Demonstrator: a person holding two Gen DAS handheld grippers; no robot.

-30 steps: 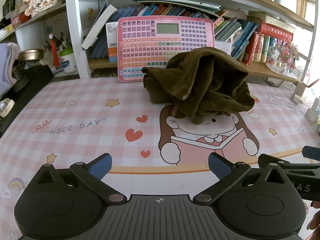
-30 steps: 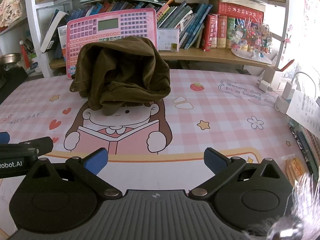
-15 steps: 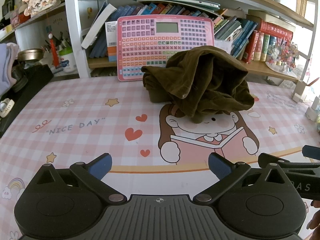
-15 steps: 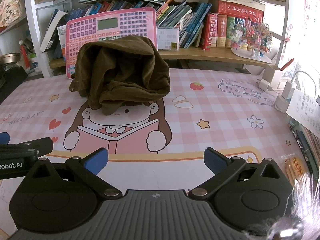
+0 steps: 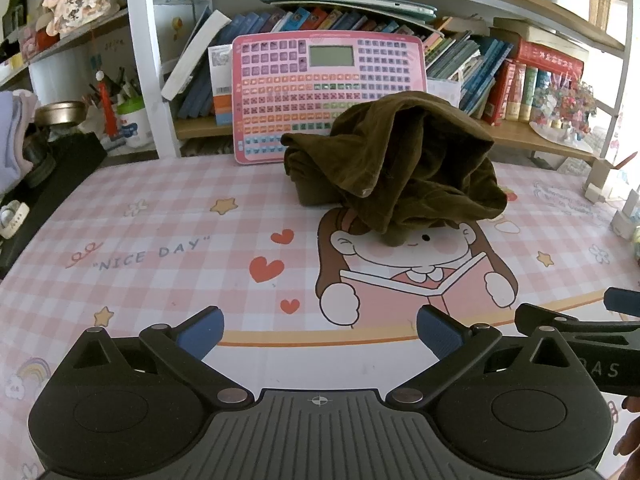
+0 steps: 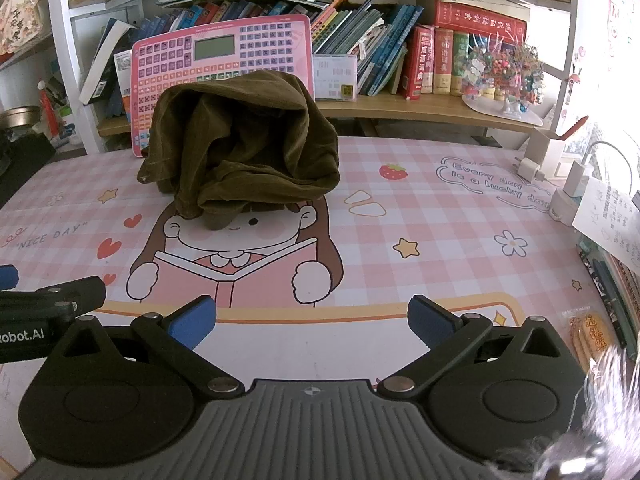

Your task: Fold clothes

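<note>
A crumpled olive-brown garment [image 5: 396, 168] lies in a heap on the pink checked table mat [image 5: 168, 216], toward the back middle; it also shows in the right wrist view [image 6: 244, 152]. My left gripper [image 5: 320, 332] is open and empty, near the mat's front edge, well short of the garment. My right gripper [image 6: 312, 320] is open and empty, level with it on the right. Each gripper's side shows at the edge of the other's view.
A pink keyboard toy [image 5: 328, 92] leans on the bookshelf [image 6: 400, 104] right behind the garment. Chargers and a pen holder [image 6: 548, 152] stand at the right edge, papers and a snack packet [image 6: 592, 336] beside them. A dark box with a bowl [image 5: 60, 112] stands at left.
Both grippers have stayed almost still; the views shifted only slightly. The garment has not moved.
</note>
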